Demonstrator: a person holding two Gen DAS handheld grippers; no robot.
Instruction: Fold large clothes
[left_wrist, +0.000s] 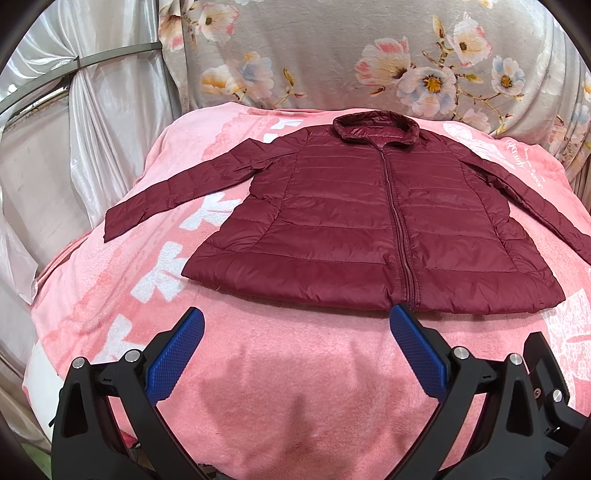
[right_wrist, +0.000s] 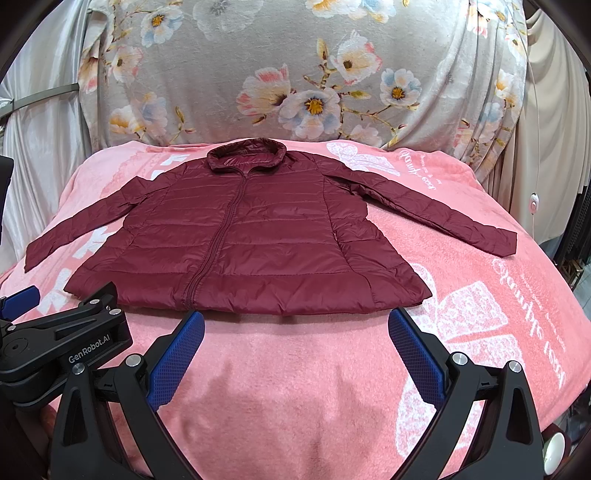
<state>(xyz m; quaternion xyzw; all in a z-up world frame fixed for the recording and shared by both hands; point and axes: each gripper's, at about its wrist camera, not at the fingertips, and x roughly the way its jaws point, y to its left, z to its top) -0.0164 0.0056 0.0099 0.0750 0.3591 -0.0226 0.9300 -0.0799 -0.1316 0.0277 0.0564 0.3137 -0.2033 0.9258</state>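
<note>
Left wrist view shows a maroon quilted jacket (left_wrist: 354, 218) lying flat and zipped on a pink blanket (left_wrist: 295, 387), collar at the far side and both sleeves spread outward. The left gripper (left_wrist: 295, 325) hangs just short of the jacket's hem with jaws spread wide and nothing between them. The right gripper (right_wrist: 295, 325) is likewise agape and empty near the hem, beside the left.

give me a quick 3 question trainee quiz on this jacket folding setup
1. True or false: the maroon jacket lies zipped up and spread flat.
2. What is under it? A) bare wood B) pink blanket C) tiled floor
3. Fill in: the left claw and right claw are both ____, gripping nothing.

Key: 1 true; 2 B; 3 open
</note>
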